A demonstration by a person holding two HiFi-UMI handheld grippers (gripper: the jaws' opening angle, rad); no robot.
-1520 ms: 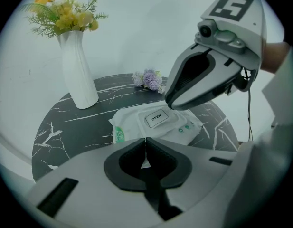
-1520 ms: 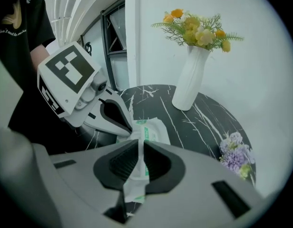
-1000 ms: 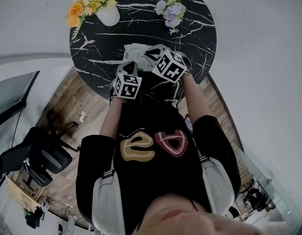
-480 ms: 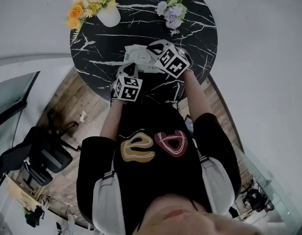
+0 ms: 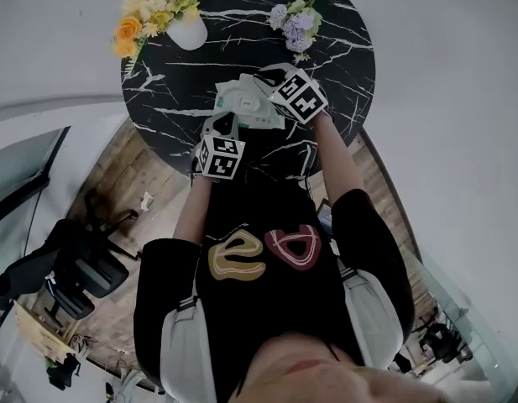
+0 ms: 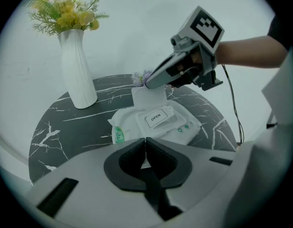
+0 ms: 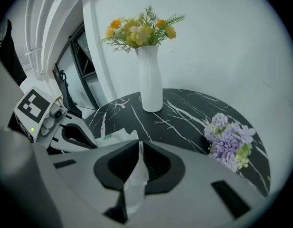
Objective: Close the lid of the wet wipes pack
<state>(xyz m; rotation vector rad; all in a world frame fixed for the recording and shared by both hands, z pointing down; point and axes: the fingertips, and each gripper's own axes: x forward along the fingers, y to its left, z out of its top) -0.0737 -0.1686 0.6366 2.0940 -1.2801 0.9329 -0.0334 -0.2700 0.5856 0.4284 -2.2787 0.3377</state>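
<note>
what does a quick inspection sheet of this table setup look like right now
surface: black marble table, round
job's things: wet wipes pack lying flat, OPEN label up
clutter: white vase of yellow flowers; purple flowers
grippers: left gripper shut, empty; right gripper pinching a thin white sheet, jaws have just been opening
cables: black cable hanging from the right gripper
surroundings: wood floor, black office chair
</note>
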